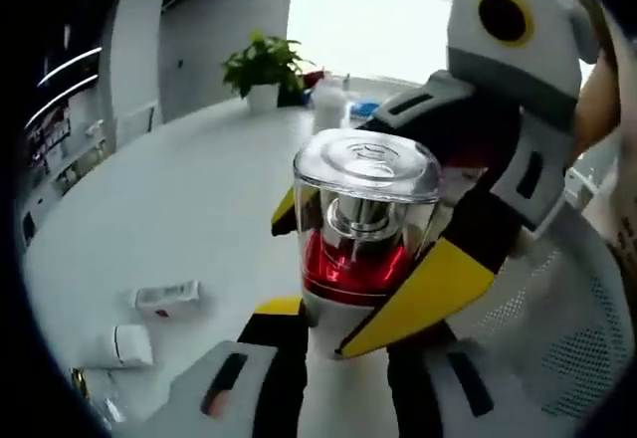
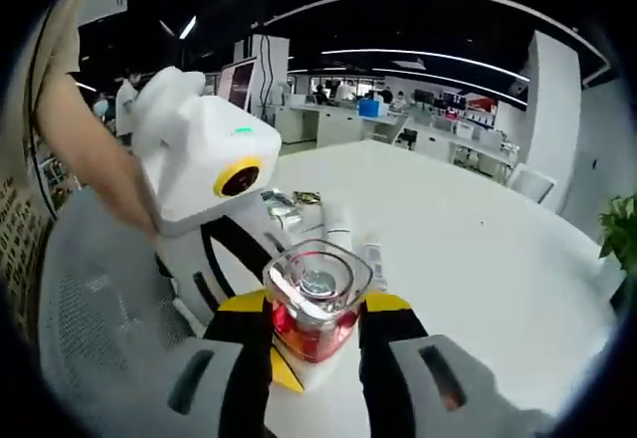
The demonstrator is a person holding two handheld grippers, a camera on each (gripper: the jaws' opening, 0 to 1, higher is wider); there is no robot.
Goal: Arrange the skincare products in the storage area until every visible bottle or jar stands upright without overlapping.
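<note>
While both my tongs close on the same red perfume bottle, it hangs upright just above the white bench, its clear square cap on top and the red liquid in the lower half. My left tongs hold it low, near the base, one jaw on each side. My right tongs pinch it from the opposite side, their yellow-tipped jaws pressing its red body; in the left gripper view they reach in from the right.

Two grips on one small glass bottle is the danger, I judge. If my hands drift apart or twist against each other, the bottle could pop out of one pair of jaws, tip, and drop to the bench. Letting go with both at once would do the same, so one pair should widen only while the other holds firm.

On the far left of the bench, a flat white box and a white tube lie on their sides, so more things need standing up. A potted plant stands at the far edge.
</note>
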